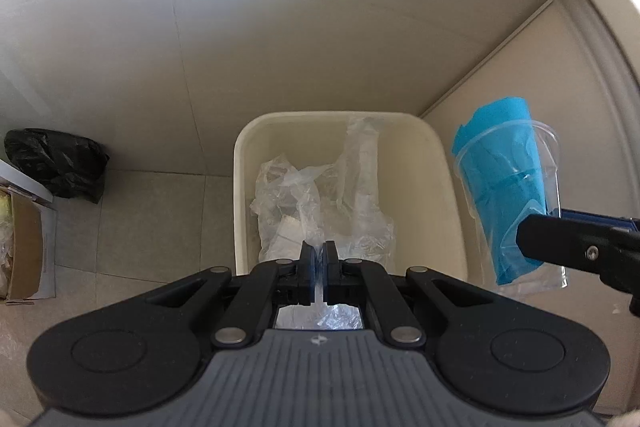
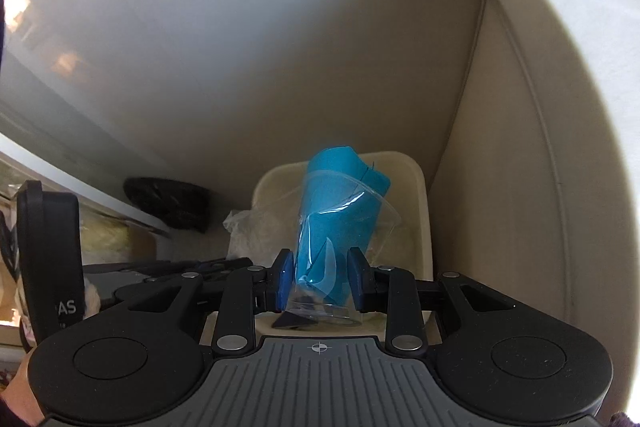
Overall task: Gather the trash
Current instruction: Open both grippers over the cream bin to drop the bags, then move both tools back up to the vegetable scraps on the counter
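Below both my grippers stood the cream bin (image 1: 448,187), its open mouth facing up at me. My left gripper (image 1: 319,259) was pinched tight on a thin fold of clear plastic wrap (image 1: 316,187), and the rest of that crumpled film already trailed down into the bin toward twelve o'clock from the fingertips. My right gripper (image 2: 320,275) was clamped at a narrow width on a clear plastic cup (image 2: 340,227) stuffed with blue paper (image 2: 340,179). The cup's long axis ran out along the fingers, mouth leading, tilted a little toward one o'clock.

Seen from the left wrist, that cup (image 1: 508,195) hung at three o'clock, just outside the bin's right wall, so I judged the left load the nearer to going in, while the right one still wanted a shift toward nine o'clock before letting go.

A cupboard panel (image 1: 532,75) rose close on the right and a pale wall (image 1: 280,7) stood behind, leaving little room on that side. A black trash bag (image 1: 56,163) sat on the floor at nine o'clock, with a cardboard box (image 1: 24,251) nearer me, both well apart from the bin.
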`<state>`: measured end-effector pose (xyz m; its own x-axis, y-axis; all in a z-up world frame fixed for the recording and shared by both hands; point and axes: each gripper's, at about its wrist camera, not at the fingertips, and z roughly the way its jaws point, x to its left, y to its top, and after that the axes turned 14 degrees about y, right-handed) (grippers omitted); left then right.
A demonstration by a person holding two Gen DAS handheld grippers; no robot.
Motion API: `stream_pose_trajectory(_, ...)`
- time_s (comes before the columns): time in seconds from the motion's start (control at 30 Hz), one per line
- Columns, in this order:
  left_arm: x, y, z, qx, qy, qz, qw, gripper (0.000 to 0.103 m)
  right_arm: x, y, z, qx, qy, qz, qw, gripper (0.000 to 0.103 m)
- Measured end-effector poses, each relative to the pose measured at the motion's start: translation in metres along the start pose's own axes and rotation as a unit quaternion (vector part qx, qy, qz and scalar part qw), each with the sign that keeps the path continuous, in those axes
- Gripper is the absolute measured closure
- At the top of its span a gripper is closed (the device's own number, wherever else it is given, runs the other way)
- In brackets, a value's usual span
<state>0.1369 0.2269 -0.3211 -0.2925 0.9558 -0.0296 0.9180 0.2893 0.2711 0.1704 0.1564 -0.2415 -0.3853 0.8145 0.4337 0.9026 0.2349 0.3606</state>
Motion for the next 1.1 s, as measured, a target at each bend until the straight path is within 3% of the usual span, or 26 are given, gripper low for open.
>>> stream_pose_trajectory(0.3,-0.014,0.01,0.027,-0.007,0.002,0.018,0.9998,0.099,-0.013,0.008,0.039,0.016,-0.018,-0.006,1.0,0.074)
stream_pose_trajectory(0.37,-0.016,-0.001,0.025,-0.01,0.006,0.022,0.9997,0.09,-0.019,0.008,0.044,0.016,-0.021,-0.004,1.0,0.069)
stream_pose_trajectory(0.43,-0.02,-0.003,0.025,-0.016,0.019,0.027,0.9993,0.072,-0.022,0.007,0.046,0.007,-0.027,0.006,1.0,0.064)
stream_pose_trajectory(0.47,-0.021,-0.003,0.026,-0.016,0.022,0.03,0.9992,0.07,-0.024,0.008,0.048,0.007,-0.029,0.015,0.999,0.055)
stream_pose_trajectory(0.53,-0.022,-0.003,0.028,-0.011,0.024,0.034,0.9991,0.067,-0.037,0.004,0.041,0.007,-0.026,0.026,0.999,0.05)
stream_pose_trajectory(1.1,-0.03,0.008,0.029,-0.005,0.024,0.052,0.9983,0.054,-0.048,0.023,0.034,0.009,-0.003,0.016,1.0,0.05)
